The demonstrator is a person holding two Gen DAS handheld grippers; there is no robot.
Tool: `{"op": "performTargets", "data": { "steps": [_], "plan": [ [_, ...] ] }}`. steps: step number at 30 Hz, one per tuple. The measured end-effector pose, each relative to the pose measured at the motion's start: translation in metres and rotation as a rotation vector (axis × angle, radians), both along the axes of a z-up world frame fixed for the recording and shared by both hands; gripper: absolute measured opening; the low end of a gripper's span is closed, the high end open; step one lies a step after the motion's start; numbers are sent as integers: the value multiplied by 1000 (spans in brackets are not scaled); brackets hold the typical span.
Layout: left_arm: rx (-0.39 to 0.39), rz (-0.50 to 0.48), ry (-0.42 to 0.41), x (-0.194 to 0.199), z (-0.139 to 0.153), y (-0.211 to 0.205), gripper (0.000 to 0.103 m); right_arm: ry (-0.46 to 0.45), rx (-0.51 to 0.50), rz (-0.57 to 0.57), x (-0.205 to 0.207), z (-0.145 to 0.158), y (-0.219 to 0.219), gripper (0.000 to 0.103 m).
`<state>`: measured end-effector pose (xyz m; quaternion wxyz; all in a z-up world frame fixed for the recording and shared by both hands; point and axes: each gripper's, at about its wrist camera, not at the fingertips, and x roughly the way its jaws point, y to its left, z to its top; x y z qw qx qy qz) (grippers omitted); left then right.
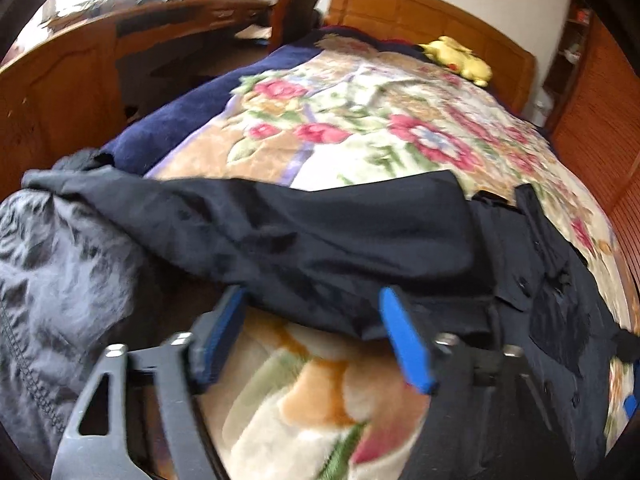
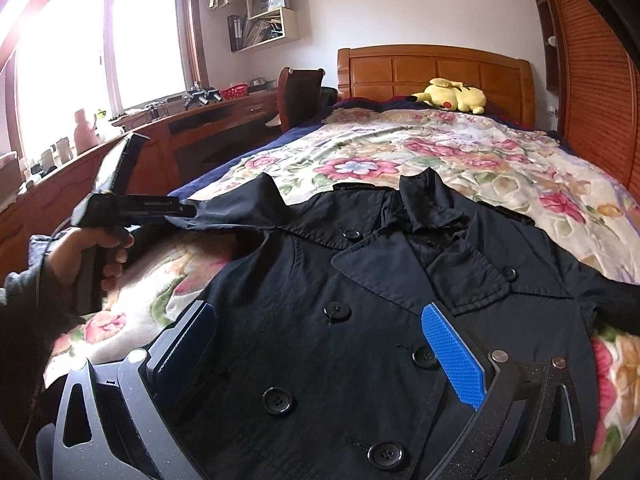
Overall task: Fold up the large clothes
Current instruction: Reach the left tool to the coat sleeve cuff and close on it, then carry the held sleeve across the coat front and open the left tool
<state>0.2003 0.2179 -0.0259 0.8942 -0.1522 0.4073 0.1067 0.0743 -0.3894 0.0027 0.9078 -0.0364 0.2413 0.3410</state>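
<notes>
A black double-breasted coat (image 2: 360, 280) lies front up on the floral blanket (image 2: 400, 152) of the bed, collar towards the headboard. Its left sleeve (image 1: 280, 232) stretches sideways off the bed's left side. My left gripper (image 1: 312, 294) is at that sleeve's lower edge, its blue pads (image 1: 404, 340) wide apart, with the hem between the fingertips and neither pad pressing on it. In the right wrist view a hand (image 2: 96, 252) holds the left gripper (image 2: 180, 210) at the sleeve's end. My right gripper (image 2: 316, 308) hovers open over the buttoned front and holds nothing.
A yellow plush toy (image 2: 452, 96) lies by the wooden headboard (image 2: 436, 68). A wooden desk (image 2: 160, 128) and a chair (image 2: 298, 96) stand left of the bed, slatted wardrobe doors (image 2: 592, 80) to the right. Grey crinkled fabric (image 1: 52, 280) fills the left wrist view's left edge.
</notes>
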Motion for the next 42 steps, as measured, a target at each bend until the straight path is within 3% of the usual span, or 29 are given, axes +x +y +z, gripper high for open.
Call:
{"op": "performTargets", "data": {
  "steps": [4,11,13,14,16,17,20,24,28,33,36,42],
  "plan": [
    [-48,19,24,4,-7,5,63,16,9,-7,3,-3,-3,103],
    [-44,24,48,3,-18,10,63,9,8,-8,1,-1,-2,103],
    [-73,10,27,7,-17,13,44,6,4,-9,1,-2,-1,103],
    [-65,9,30,10,-17,13,29,5,4,-10,1,-1,-1,103],
    [-52,-6,10,16,-10,10,23,-1,3,-12,0,0,-2,103],
    [-35,-12,2,17,-6,7,15,-4,0,-16,-1,0,-3,103],
    [7,-39,-43,18,11,-7,8,-3,7,-18,-1,2,-7,103],
    [50,-129,-113,10,38,-37,6,-5,31,-50,2,8,-23,103],
    [80,-278,-155,-1,58,-86,6,-5,51,-84,4,12,-39,103],
    [93,-420,-158,-9,61,-138,6,-11,49,-106,1,12,-42,103],
    [155,-495,-151,-16,58,-165,6,-15,41,-106,-1,13,-38,103],
    [240,-527,-125,-24,44,-177,11,-12,28,-98,1,13,-37,103]
  ]
}}
